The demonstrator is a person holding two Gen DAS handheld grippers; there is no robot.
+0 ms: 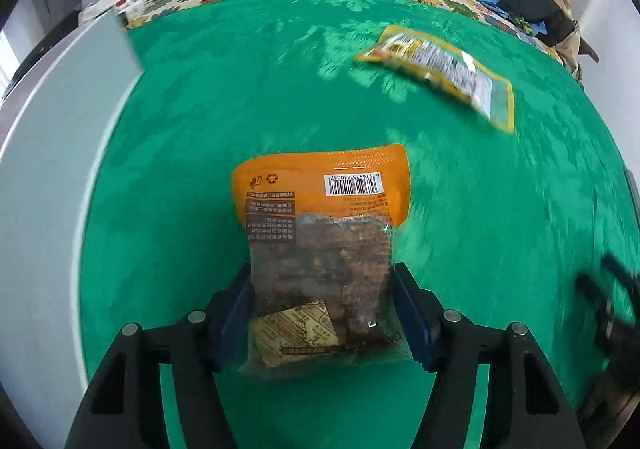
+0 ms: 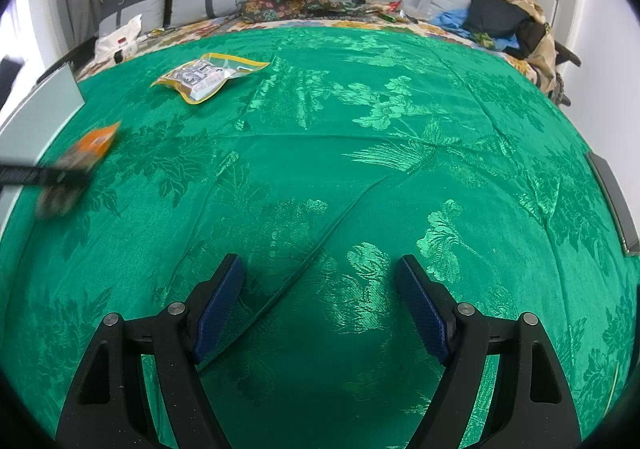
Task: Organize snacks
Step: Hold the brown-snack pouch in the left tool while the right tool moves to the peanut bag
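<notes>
L gripper (image 1: pixel 324 305) jaws clamped on orange pack (image 1: pixel 320 233); R gripper (image 2: pixel 320 309) jaws apart, empty, over green cloth (image 2: pixel 360 169).

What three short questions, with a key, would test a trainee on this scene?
1. True or false: the right gripper holds a pouch.
2. What is between the fingers of the left gripper? A. orange pouch B. red can C. nothing
3. How many pouches are in view?
Key: 1 false, its jaws are open and empty; 2 A; 3 two, the orange pouch and a yellow pouch.
</notes>
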